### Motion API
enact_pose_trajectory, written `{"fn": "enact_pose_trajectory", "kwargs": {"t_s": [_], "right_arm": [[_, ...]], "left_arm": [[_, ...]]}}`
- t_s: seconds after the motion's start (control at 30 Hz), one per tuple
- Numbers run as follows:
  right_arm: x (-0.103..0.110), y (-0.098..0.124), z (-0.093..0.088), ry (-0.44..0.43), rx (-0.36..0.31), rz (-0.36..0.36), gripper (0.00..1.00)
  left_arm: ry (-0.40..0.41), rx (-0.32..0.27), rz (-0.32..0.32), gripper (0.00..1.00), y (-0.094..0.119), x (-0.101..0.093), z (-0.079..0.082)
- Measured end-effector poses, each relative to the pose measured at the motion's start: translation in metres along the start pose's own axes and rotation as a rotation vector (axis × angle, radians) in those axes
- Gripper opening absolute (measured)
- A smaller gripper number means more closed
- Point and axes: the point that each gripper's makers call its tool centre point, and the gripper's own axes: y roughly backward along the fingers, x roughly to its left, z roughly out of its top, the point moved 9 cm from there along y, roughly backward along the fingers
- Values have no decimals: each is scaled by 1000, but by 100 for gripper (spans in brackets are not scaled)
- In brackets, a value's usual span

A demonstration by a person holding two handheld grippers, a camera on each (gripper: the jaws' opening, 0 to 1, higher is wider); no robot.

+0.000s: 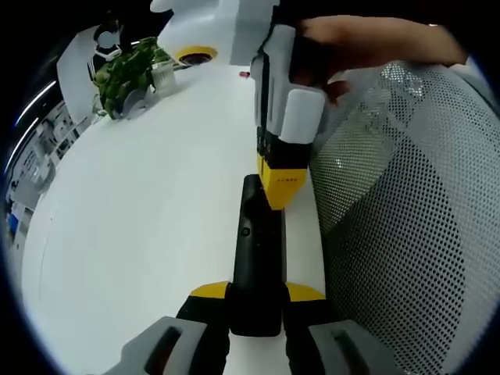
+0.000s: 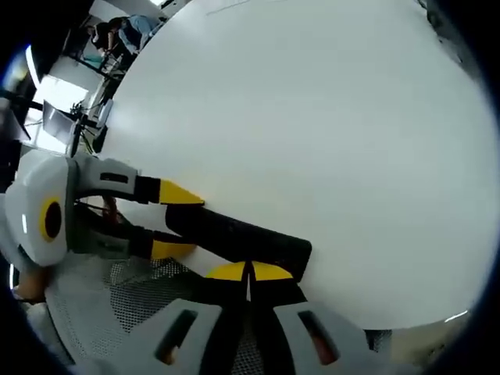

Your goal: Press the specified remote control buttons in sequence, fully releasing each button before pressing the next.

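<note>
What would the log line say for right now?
left gripper: shut on black remote | right gripper: shut, tips at remote's far end | surface: white table

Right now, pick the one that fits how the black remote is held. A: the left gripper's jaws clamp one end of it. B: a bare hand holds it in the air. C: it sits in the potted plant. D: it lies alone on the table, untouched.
A: in the left gripper view the left gripper has its yellow-tipped jaws closed on the near end of the black remote, while the right gripper meets its far end.
</note>
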Motion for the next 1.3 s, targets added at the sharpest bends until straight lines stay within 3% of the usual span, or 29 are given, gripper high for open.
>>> {"fn": "enact_pose_trajectory", "kwargs": {"t_s": [0.23,0.37,0.9,1.07,1.3], "right_arm": [[-2,4,4,8,-70,-4,0],[2,4,5,8,-83,15,0],[1,-2,6,44,-54,-28,0],[0,-3,4,2,-64,-26,0],[5,-4,10,21,-9,-69,0]], "left_arm": [[32,-5,26,32,0,3,-1],[2,-7,6,27,0,0,0],[0,-13,-1,24,0,-1,0],[0,-15,-1,24,0,-1,0],[-2,-12,-2,24,0,-1,0]]}}
